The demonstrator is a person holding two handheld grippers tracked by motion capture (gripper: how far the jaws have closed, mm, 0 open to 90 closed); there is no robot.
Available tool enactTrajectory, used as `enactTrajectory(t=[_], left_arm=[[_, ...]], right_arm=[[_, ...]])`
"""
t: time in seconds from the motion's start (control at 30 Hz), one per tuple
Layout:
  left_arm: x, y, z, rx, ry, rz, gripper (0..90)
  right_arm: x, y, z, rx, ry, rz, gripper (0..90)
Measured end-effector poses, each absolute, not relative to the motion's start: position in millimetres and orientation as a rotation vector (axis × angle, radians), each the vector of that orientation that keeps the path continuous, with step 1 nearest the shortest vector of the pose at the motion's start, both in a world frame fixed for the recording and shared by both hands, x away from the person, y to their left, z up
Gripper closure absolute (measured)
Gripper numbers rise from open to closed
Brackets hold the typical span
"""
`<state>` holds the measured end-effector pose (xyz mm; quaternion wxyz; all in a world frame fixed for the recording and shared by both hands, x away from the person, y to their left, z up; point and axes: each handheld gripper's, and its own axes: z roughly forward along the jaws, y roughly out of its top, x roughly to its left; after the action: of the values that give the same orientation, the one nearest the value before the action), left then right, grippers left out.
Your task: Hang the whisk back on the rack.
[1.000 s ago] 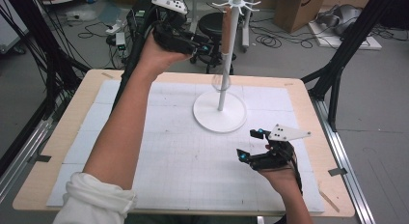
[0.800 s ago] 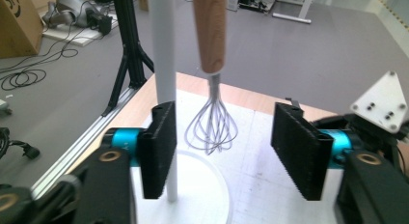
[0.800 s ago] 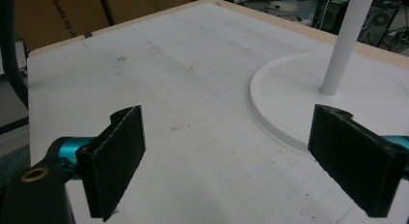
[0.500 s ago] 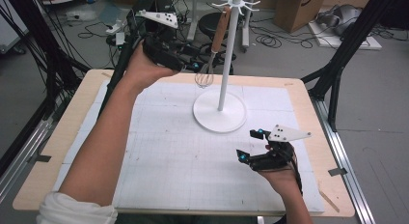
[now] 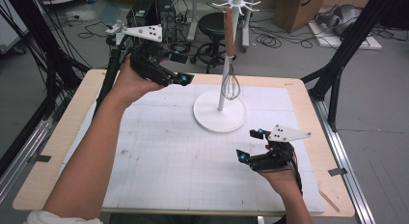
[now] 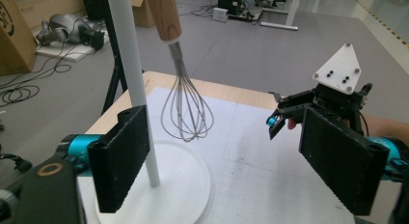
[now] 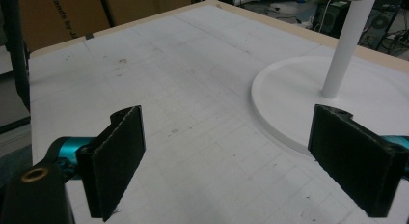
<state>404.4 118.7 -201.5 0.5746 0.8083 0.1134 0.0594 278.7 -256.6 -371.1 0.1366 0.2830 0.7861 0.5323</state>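
Claw at left (image 5: 181, 79), jaws wide and empty, is held just beside a hung whisk (image 5: 230, 86); if bumped, it could be unhooked from the stand (image 5: 219, 119).

A: Where does the high view sit?

B: Above the person's side of the table (image 5: 58, 151), looking forward and down, far enough back to take in the whole top and the floor beyond.

A: And the left gripper view?

B: It rides the raised left hand-held gripper (image 5: 161, 74), looking across the table past the white stand (image 6: 137, 89) toward the right hand-held gripper (image 6: 308, 113).

A: The right gripper view?

B: Low and close over the white mat (image 7: 193, 64), facing the stand's base (image 7: 289, 93).

A: What do they share?

B: All three take in the stand and the mat.
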Motion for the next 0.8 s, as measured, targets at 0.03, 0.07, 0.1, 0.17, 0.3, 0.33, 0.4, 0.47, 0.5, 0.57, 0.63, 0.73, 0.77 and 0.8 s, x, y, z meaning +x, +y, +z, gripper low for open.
enactTrajectory(t=[0.03, 0.07, 0.1, 0.17, 0.3, 0.33, 0.4, 0.47, 0.5, 0.57, 0.63, 0.73, 0.77, 0.8], left_arm=[[402, 120, -203, 1.893, 0.271, 0.139, 16.7], [400, 122, -205, 1.891, 0.275, 0.136, 15.2], [399, 124, -207, 1.898, 0.273, 0.131, 14.1], [394, 127, -211, 1.899, 0.277, 0.138, 12.7], [389, 135, -220, 1.921, 0.291, 0.136, 10.5], [388, 137, -223, 1.927, 0.295, 0.138, 9.5], [386, 141, -227, 1.94, 0.309, 0.14, 7.6], [384, 145, -232, 1.948, 0.312, 0.145, 7.1], [383, 147, -234, 1.942, 0.315, 0.141, 7.1], [381, 152, -240, 1.94, 0.319, 0.138, 6.8], [379, 155, -245, 1.934, 0.335, 0.138, 6.3], [375, 159, -252, 1.93, 0.331, 0.142, 6.2], [373, 159, -254, 1.929, 0.334, 0.139, 6.2], [372, 160, -256, 1.93, 0.334, 0.138, 6.1]], right_arm=[[279, -256, -371, 0.819, 2.276, 1.539, 12.0], [279, -256, -371, 0.812, 2.274, 1.54, 12.0], [279, -256, -371, 0.815, 2.274, 1.541, 12.0], [279, -256, -371, 0.81, 2.274, 1.54, 12.0], [278, -256, -370, 0.812, 2.274, 1.539, 12.0], [278, -256, -370, 0.813, 2.275, 1.541, 12.0], [278, -256, -370, 0.817, 2.273, 1.54, 12.0], [278, -256, -371, 0.814, 2.275, 1.538, 12.0], [278, -255, -371, 0.817, 2.275, 1.538, 12.0], [279, -255, -371, 0.812, 2.278, 1.536, 12.0], [278, -254, -371, 0.816, 2.283, 1.533, 12.0], [279, -253, -372, 0.812, 2.283, 1.531, 12.0], [279, -254, -372, 0.815, 2.282, 1.53, 12.0], [279, -254, -372, 0.817, 2.281, 1.531, 12.0]])
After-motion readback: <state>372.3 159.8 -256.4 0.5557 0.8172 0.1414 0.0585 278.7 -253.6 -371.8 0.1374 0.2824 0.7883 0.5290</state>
